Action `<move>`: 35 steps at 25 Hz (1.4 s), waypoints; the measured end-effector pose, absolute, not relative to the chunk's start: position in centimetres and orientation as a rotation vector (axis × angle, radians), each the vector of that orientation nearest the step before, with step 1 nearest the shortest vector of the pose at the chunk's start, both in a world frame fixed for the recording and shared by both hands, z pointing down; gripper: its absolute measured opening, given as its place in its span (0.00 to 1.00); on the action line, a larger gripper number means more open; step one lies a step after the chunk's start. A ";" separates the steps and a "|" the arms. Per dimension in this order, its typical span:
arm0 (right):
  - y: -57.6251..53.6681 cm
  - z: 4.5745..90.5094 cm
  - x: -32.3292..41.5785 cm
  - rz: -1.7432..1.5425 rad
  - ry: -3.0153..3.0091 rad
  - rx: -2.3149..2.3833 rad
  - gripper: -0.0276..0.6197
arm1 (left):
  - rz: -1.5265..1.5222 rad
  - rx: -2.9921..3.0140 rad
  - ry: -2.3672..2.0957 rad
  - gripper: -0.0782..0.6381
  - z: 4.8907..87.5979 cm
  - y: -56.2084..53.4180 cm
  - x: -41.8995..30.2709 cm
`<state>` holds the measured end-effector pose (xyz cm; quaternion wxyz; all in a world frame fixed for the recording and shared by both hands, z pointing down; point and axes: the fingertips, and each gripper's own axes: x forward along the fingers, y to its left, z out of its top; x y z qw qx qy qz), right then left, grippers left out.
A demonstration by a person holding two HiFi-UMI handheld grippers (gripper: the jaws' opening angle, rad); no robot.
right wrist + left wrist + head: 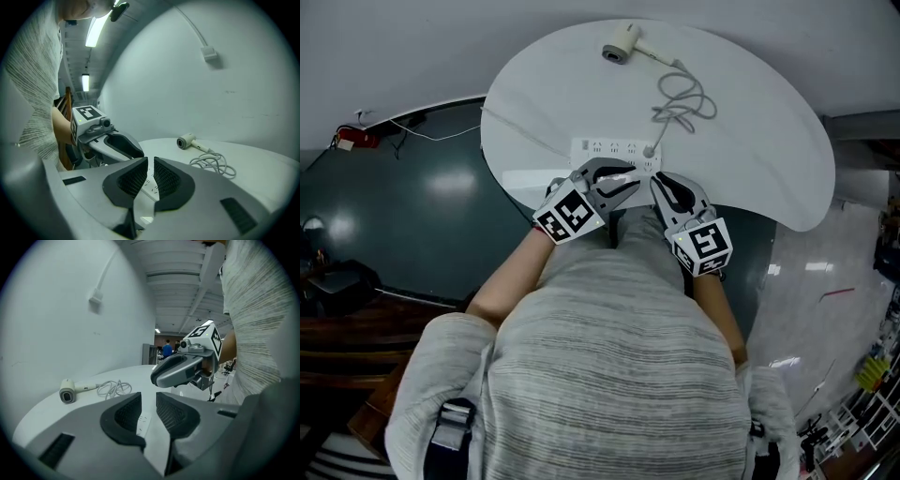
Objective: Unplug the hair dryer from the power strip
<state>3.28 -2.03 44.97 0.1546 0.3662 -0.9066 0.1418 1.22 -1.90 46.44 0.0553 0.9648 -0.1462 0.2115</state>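
Observation:
A white hair dryer [622, 44] [68, 391] [186, 141] lies on its side at the far end of the white table [750, 141]. Its grey cord [680, 98] [112, 388] [213, 164] loops toward me and ends in a plug [650, 150] seated at the right end of the white power strip [609, 148]. My left gripper [623, 178] [148, 404] hovers just short of the strip, jaws slightly apart with nothing between them. Beside it my right gripper [661, 183] [151, 168] is shut and empty, near the plug end. Part of the strip [150, 185] shows past its jaws.
The table's near edge [581, 202] lies right under both grippers. Dark green floor [412, 206] surrounds the table, with a red object [356, 138] and loose cable at the left. A cable box [96, 298] hangs on the white wall behind.

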 end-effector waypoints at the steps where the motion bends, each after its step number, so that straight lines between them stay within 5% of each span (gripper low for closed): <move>1: -2.1 45.3 3.1 0.414 -2.594 1.028 0.09 | 0.655 2.922 -0.444 0.24 46.8 -2.1 1.3; 5: -2.5 46.5 2.7 0.430 -2.582 0.937 0.09 | 0.728 2.901 -0.439 0.28 48.1 -3.0 1.7; 13: -3.1 48.6 3.1 0.482 -2.552 0.861 0.14 | 1.027 2.883 -0.404 0.55 52.0 -4.3 2.0; 22: -4.7 51.8 3.9 0.514 -2.461 0.854 0.24 | 1.322 2.827 -0.296 0.73 56.6 -5.9 1.7; 35: -6.3 55.6 3.7 0.391 -2.355 0.735 0.26 | 1.471 2.760 -0.086 0.76 60.6 -5.9 3.7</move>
